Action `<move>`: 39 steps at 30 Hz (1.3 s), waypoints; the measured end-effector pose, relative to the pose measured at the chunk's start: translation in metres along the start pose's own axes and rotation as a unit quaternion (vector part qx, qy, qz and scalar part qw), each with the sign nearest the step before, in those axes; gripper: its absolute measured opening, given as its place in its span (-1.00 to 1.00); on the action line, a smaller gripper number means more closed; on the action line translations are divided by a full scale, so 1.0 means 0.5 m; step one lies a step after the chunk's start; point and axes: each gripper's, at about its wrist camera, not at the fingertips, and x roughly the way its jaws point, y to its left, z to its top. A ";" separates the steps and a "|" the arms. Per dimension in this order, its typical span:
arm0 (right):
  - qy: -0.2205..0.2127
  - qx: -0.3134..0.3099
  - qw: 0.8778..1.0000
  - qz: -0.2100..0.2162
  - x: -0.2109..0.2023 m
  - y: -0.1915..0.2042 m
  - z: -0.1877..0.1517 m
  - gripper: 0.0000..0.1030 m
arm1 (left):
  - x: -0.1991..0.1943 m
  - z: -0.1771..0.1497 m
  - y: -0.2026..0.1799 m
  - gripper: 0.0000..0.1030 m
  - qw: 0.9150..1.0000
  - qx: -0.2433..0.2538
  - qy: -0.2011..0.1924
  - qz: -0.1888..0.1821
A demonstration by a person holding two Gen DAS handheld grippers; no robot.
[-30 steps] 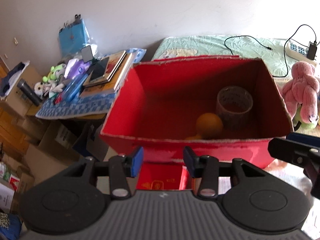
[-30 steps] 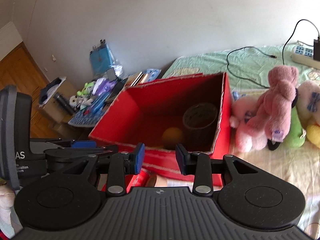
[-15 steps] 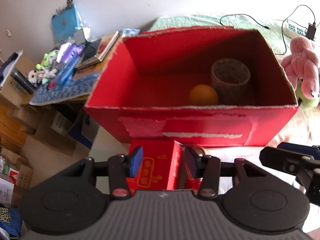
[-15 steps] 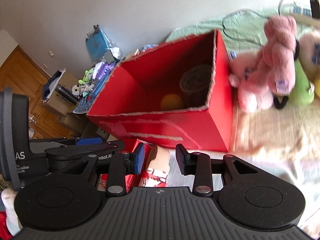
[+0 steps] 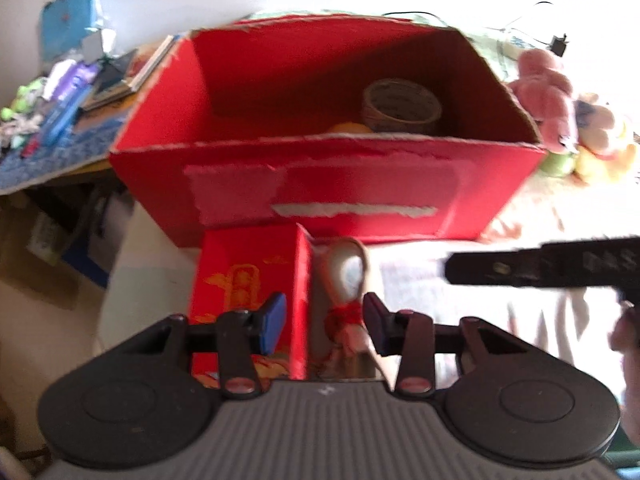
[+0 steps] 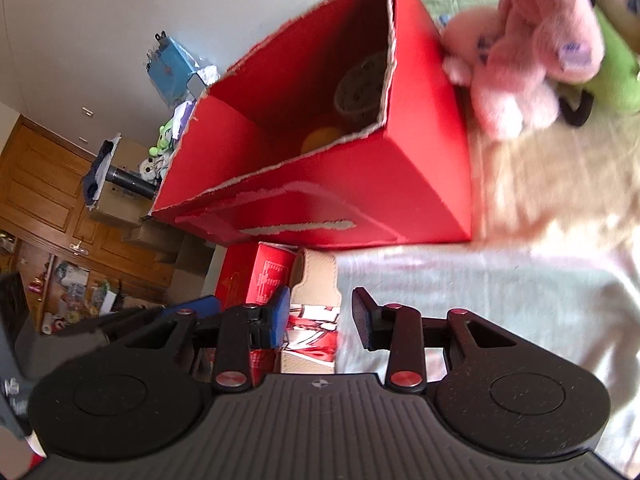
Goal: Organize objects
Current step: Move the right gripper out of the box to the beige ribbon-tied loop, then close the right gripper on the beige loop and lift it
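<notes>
Holding both grippers low over the bed, you face the near wall of the big red box, whose torn top edge runs across both views. Your left gripper hangs with its jaws apart and nothing between the pads; the upright edge of the small red carton sits inside that gap, toward the left finger. Your right gripper is also spread wide and grips nothing. In the left view it shows as a dark bar reaching in from the right, well clear of the box wall.

Open bedsheet lies right of the pouch and carton, up to the box's right corner. Left of the carton the bed ends and the floor drops away. The pink plush presses against the box's right side, with a green toy behind it.

Inside the box, a tape roll stands toward the right rear, and an orange ball lies just in front of it, mostly hidden by the near wall.

The carton stands just in front of the box, touching or nearly touching it; you cannot tell which. Beside it on the right lies the beige pouch, tied with red cord, its long axis running from your grippers toward the box and its rounded end pointing at the box wall. Motion blur softens its lower end.
</notes>
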 end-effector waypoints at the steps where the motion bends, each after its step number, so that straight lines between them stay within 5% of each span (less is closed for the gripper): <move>1: 0.005 0.002 1.000 0.003 0.006 0.001 0.000 -0.26 | 0.002 -0.004 -0.002 -0.20 1.000 -0.002 0.002 -0.008; 15: 0.044 -0.007 0.999 0.003 0.081 0.038 0.009 -0.11 | 0.049 -0.031 0.007 -0.22 0.997 0.000 0.029 -0.071; 24: 0.052 -0.017 0.997 -0.044 0.110 0.035 0.000 -0.14 | 0.069 -0.029 0.016 -0.20 0.996 -0.014 0.039 -0.084; 32: 0.036 0.017 0.998 -0.042 0.068 -0.016 -0.001 -0.16 | 0.109 -0.014 -0.010 -0.09 0.995 -0.009 0.056 -0.082; 39: 0.038 0.025 0.998 -0.033 0.057 -0.028 -0.005 -0.13 | 0.135 -0.004 -0.039 -0.41 0.997 0.010 0.066 -0.048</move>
